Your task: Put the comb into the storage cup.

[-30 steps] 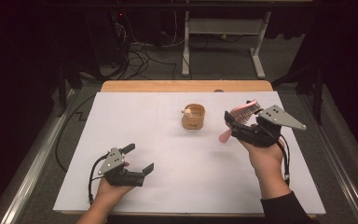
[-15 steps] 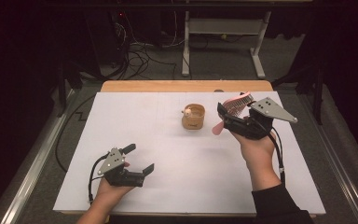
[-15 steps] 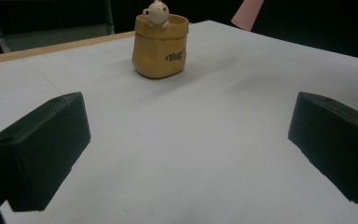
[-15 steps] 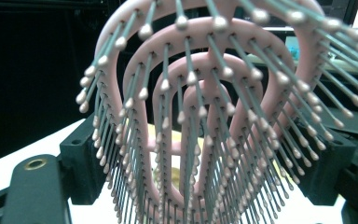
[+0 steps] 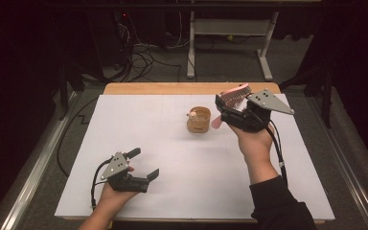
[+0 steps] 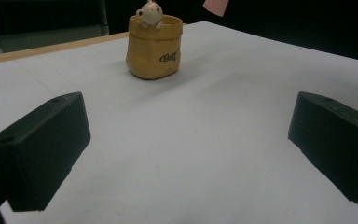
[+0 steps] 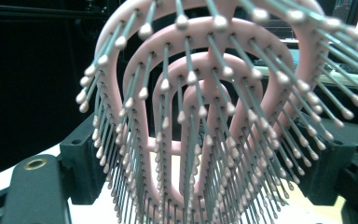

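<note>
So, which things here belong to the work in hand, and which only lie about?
In the work:
- pink hairbrush, gripped by the right gripper
- yellow cup with a small figure, close beside the brush

Lying about:
- left gripper, open, resting on the white table
- cables and grey stand on the floor behind

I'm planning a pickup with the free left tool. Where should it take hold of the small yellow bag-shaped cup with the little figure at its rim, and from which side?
Grip the small yellow bag-shaped cup low across its walls, coming level from the left tool side. It stands upright and alone on the white table; the figure crowds the rim.
</note>
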`<state>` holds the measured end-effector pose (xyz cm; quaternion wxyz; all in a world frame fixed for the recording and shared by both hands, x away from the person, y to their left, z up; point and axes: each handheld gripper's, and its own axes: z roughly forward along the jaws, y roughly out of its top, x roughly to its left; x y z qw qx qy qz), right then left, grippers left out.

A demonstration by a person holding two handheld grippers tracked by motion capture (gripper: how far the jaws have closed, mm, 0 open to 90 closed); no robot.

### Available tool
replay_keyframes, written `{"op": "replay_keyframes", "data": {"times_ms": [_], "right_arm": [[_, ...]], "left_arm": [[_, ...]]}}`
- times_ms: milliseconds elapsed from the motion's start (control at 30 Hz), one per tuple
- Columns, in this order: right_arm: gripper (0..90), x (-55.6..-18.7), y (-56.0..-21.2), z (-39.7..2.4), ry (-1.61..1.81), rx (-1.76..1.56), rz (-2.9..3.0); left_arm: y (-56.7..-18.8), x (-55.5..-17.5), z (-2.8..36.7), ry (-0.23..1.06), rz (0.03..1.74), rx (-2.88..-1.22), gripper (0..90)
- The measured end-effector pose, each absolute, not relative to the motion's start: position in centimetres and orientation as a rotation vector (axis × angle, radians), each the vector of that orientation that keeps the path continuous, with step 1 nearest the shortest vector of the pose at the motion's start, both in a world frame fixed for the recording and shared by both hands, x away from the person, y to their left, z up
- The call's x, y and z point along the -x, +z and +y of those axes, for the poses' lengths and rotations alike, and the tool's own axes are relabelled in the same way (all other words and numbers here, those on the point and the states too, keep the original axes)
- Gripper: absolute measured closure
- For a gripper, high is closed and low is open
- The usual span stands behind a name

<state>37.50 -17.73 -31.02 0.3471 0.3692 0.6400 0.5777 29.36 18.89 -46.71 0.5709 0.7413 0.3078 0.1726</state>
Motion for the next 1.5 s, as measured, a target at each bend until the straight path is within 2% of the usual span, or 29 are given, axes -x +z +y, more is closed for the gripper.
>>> {"op": "replay_keyframes", "data": {"times_ms": [767,1500], "right_arm": [[20.2,-40.2,-29.8,-15.7,1.492,-0.941,1.628],[20.2,-43.7,-32.1,-13.8,1.486,-1.019,1.642]], "left_arm": [[-46.8,-29.3,18.7,0.396,0.704,-1.753,0.0],[-46.8,-29.2,18.6,0.384,0.689,-1.753,0.0]]}}
